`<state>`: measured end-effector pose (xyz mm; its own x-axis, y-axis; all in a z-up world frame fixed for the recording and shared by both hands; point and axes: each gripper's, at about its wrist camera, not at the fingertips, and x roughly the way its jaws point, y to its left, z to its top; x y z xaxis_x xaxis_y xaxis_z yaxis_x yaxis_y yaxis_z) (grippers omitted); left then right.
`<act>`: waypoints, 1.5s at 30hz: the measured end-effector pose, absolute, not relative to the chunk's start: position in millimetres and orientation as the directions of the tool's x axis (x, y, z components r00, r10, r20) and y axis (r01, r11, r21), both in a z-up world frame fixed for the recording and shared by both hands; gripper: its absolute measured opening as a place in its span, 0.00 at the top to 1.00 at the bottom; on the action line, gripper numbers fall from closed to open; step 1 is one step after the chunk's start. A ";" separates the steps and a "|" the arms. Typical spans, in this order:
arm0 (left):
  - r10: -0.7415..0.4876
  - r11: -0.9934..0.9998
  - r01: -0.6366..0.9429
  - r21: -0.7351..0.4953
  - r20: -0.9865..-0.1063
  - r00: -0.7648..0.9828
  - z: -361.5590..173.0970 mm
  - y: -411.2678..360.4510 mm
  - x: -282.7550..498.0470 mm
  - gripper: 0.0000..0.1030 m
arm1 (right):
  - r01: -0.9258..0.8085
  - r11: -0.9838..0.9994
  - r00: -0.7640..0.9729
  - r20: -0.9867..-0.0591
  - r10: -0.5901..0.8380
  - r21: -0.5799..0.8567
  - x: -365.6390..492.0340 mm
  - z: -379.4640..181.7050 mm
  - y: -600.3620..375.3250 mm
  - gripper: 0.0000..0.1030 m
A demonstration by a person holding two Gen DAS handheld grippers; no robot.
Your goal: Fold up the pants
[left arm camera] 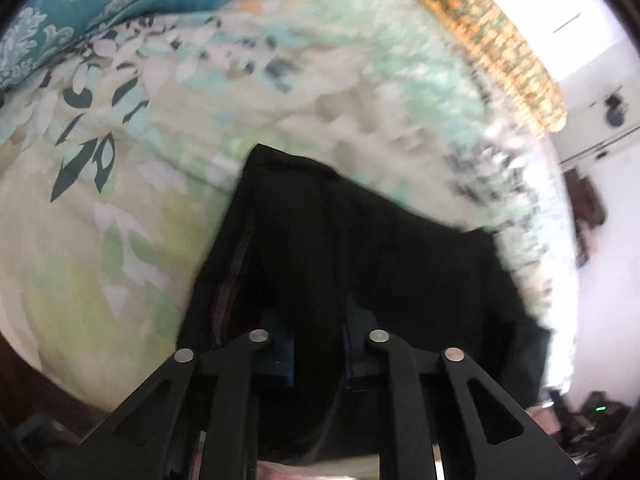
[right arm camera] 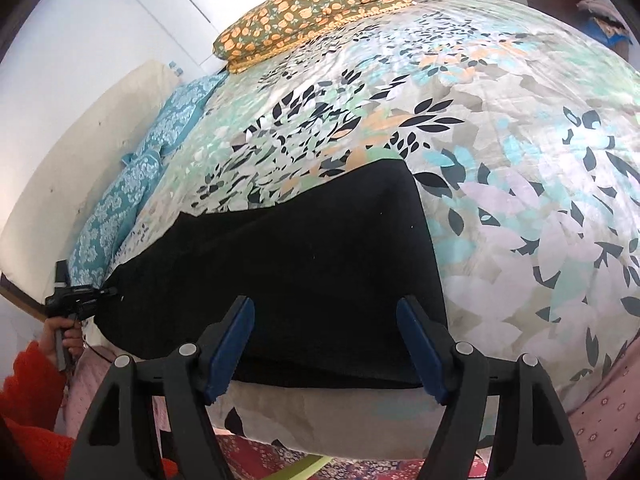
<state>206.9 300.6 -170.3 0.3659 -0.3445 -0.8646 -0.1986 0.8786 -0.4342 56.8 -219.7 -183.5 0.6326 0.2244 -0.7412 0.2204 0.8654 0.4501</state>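
Black pants: one pair of black fabric pants (right arm camera: 288, 272), lying folded along the near edge of the bed.
Bedspreads: one leaf-print bedspread (right arm camera: 500, 160) in mint, white, grey and orange, covering the bed.
Pillows: one olive pillow with orange flower print (right arm camera: 312, 8), at the far edge of the bed.
Teal cloths: one teal cloth with white damask pattern (right arm camera: 132, 184), bunched along the left edge of the bed.
Tongs: two black two-finger tongs, the left tongs (left arm camera: 318, 344) and the right tongs (right arm camera: 325, 348).
Blue pads: two on the right tongs (right arm camera: 236, 344).
Hands: one hand (right arm camera: 60, 336), with one orange knitted sleeve (right arm camera: 28, 384).
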 end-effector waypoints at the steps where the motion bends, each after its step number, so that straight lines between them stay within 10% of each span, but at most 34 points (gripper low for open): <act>1: -0.388 0.854 -0.190 -0.484 -0.836 0.388 -160.0 297.2 203.7 0.88 | 0.221 0.864 0.635 -0.740 0.224 0.452 57.3 -183.6 -220.1 0.28; 6: -0.601 0.732 -0.029 -0.681 -0.666 0.442 -92.9 230.4 192.4 0.88 | 0.182 0.867 0.644 -0.723 0.251 0.464 62.7 -182.6 -216.8 0.28; 17: -0.621 0.780 0.215 -0.588 -0.769 0.152 -165.7 -23.2 196.7 0.81 | -0.018 0.887 0.616 -0.693 0.373 0.461 68.4 -183.0 -181.1 0.28; 22: -0.804 0.542 0.316 -0.779 -0.590 -0.074 -135.9 -72.8 173.6 0.77 | 0.030 0.868 0.643 -0.675 0.363 0.496 61.9 -182.6 -197.7 0.28; 26: -0.850 0.495 0.463 -0.735 -0.521 0.081 -55.7 -35.4 172.9 0.29 | 0.013 0.828 0.664 -0.623 0.412 0.561 63.3 -179.0 -205.5 0.28; 28: -0.835 0.545 0.479 -0.688 -0.497 0.237 -28.3 7.6 176.4 0.21 | -0.080 0.803 0.657 -0.575 0.488 0.590 64.8 -172.0 -194.9 0.28; 37: -0.434 0.883 0.106 -0.457 -0.709 0.556 -104.3 153.6 165.0 0.24 | -0.379 0.748 0.428 -0.613 0.664 0.545 113.2 -177.1 -105.9 0.28; 45: -0.344 0.886 -0.092 -0.455 -0.776 0.528 -175.5 197.2 133.2 0.28 | -0.333 0.727 0.296 -0.665 0.686 0.601 155.5 -207.3 -101.8 0.29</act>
